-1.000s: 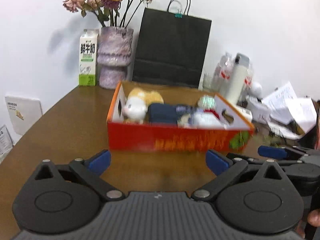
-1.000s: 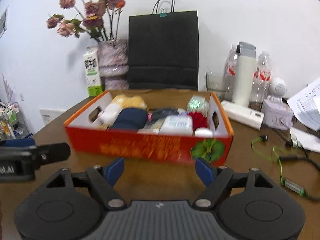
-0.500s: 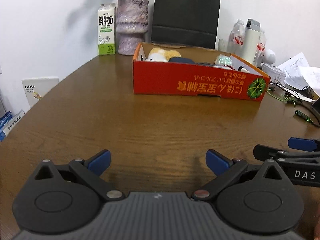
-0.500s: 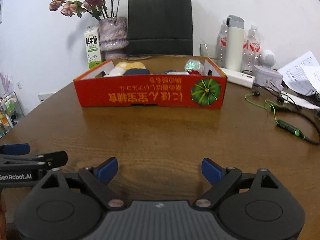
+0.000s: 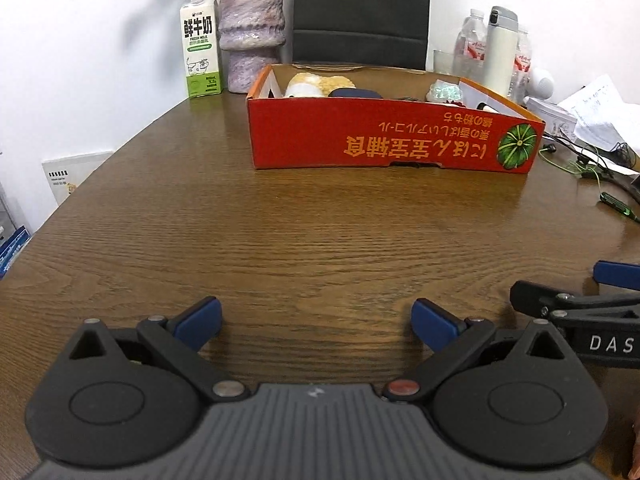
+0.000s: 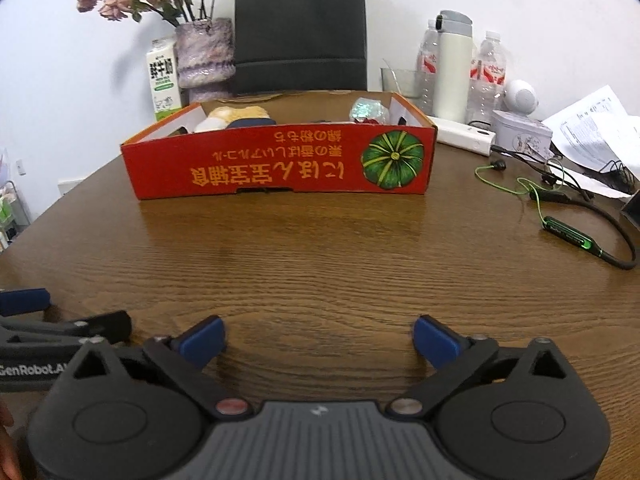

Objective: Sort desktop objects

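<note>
Hand-held gripper pair low over the wooden surface (image 5: 304, 216), both empty: left hand-held gripper (image 5: 316, 320) has jaws spread wide with only bare wood between the blue pads; right hand-held gripper (image 6: 320, 338) has jaws opening at this moment, likewise nothing between them. In the right wrist view the left unit sits just beside it at 9 o'clock. Largest item: red cardboard box (image 6: 280, 164), well ahead at 12 o'clock, printing upside down, green pumpkin graphic at its right end. It already holds the sorted objects: a cream and yellow plush toy (image 5: 316, 84) at the left end, a dark blue item (image 5: 356, 93) beside it, a shiny iridescent wrapped item (image 6: 366, 109) toward the right end. Behind the box at 12 o'clock: black paper bag (image 6: 300, 28), purple vase (image 6: 204, 56), milk carton (image 6: 162, 76). At 2 o'clock: white flask (image 6: 452, 68), water bottles, papers. At 3 o'clock: green earphone cable (image 6: 532, 196) lying loose. Judgement: sorting looks largely complete; nothing loose lies between the jaws and the box. If another item is due, the cable is the nearest candidate. To do it well: lead with the right unit, approach from above, pinch the rigid inline module rather than slack cord, lift clear of the neighbouring black cable before carrying over the box wall.
</note>
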`<state>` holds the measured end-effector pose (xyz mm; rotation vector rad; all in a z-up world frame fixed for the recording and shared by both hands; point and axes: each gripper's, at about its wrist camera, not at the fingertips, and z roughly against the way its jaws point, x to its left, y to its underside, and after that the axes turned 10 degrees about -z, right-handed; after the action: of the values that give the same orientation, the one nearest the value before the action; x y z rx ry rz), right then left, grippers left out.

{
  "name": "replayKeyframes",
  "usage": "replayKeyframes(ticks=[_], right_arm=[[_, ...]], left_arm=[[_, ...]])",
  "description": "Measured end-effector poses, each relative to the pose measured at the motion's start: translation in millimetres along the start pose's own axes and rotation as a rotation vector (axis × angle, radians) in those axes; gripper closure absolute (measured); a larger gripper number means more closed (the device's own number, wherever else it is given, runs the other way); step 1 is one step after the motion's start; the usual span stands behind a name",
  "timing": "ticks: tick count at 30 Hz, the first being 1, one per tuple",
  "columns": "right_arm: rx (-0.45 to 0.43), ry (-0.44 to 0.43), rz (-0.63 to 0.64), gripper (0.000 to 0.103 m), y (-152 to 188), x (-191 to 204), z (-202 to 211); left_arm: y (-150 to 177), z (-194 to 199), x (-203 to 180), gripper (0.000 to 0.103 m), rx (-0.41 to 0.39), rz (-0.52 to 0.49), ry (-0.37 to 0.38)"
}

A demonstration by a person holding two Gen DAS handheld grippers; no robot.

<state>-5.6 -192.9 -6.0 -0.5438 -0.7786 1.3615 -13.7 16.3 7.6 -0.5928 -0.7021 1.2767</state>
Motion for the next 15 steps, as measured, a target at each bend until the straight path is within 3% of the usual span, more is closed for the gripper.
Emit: replayKeyframes(ticks=[15], right_arm=[[0.004,0.023,0.016,0.0,-2.5,3.5,-5.0]], left_arm=[[-4.0,-3.5,0.2,0.0,-0.002,0.029,-0.033]])
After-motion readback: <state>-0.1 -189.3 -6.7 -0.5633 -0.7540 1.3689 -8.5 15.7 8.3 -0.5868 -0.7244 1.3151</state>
